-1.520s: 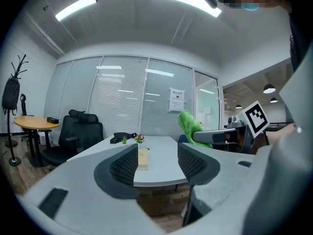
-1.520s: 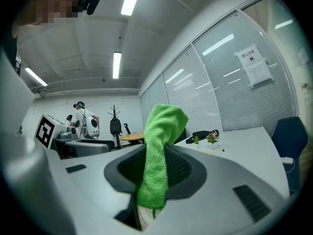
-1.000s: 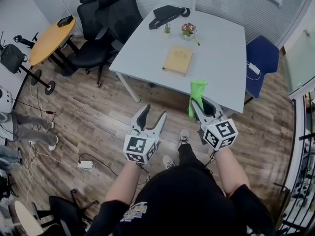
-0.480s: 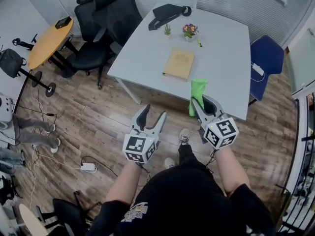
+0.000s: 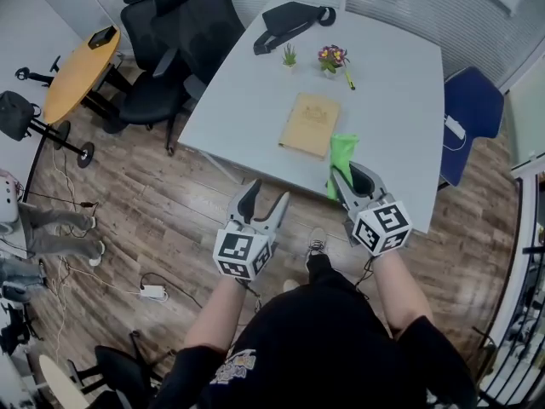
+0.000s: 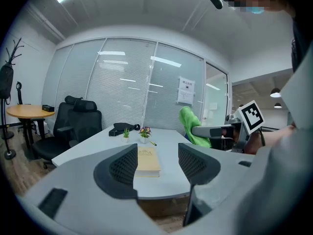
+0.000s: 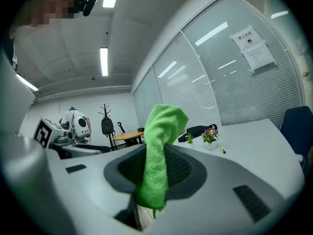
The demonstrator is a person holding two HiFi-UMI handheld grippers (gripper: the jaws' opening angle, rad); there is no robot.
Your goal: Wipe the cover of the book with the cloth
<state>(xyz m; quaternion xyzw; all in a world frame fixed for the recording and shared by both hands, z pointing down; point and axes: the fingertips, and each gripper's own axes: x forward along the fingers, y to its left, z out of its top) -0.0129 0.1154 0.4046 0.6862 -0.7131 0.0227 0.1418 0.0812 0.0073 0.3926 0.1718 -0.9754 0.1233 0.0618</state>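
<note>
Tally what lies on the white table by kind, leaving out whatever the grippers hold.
Book: 1
Black bag: 1
Small potted plants: 2
Yellow pen: 1
Total: 5

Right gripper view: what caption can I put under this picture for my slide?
Right claw clamped on a green cloth, white table and potted flowers beyond.

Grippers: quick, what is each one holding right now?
Left gripper: open, empty.
Right gripper: closed on the green cloth.
</note>
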